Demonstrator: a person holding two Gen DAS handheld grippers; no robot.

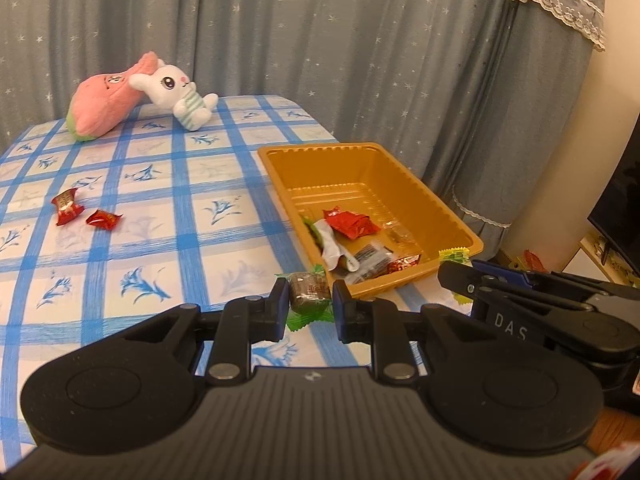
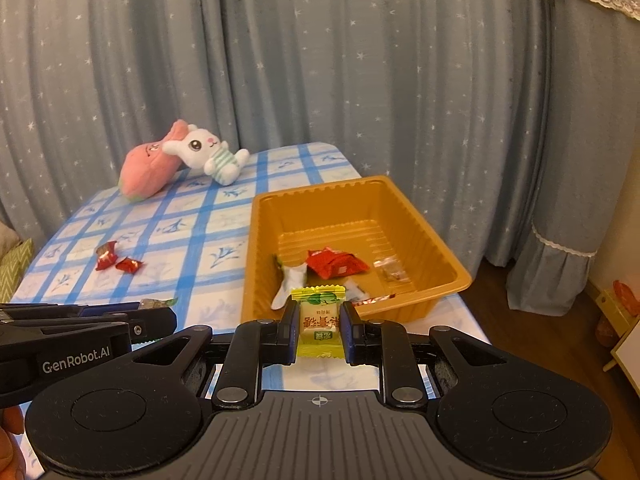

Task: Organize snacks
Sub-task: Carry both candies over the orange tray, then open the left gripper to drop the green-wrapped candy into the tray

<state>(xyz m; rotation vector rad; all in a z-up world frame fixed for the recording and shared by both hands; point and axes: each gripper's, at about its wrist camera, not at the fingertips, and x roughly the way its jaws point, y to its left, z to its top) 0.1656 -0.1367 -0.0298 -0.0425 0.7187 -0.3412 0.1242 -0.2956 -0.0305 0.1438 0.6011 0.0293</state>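
Note:
My left gripper (image 1: 310,300) is shut on a brown candy in a green wrapper (image 1: 309,294), held just left of the near corner of the golden plastic tray (image 1: 404,176). My right gripper (image 2: 319,322) is shut on a yellow-wrapped candy (image 2: 319,320) in front of the tray's near rim (image 2: 400,312). The tray holds several snacks, among them a red packet (image 2: 334,264) and a white wrapper (image 2: 290,286). Two red candies (image 1: 68,208) (image 1: 102,219) lie loose on the blue checked tablecloth at the left. In the left wrist view the right gripper (image 1: 454,276) shows from the side with a yellow wrapper edge (image 1: 454,255) above it.
A pink plush and a white bunny plush (image 1: 176,94) lie at the table's far side by the grey star curtain. The table edge drops off right of the tray, above wooden floor (image 2: 540,340). A dark screen (image 1: 620,216) and low furniture stand at the far right.

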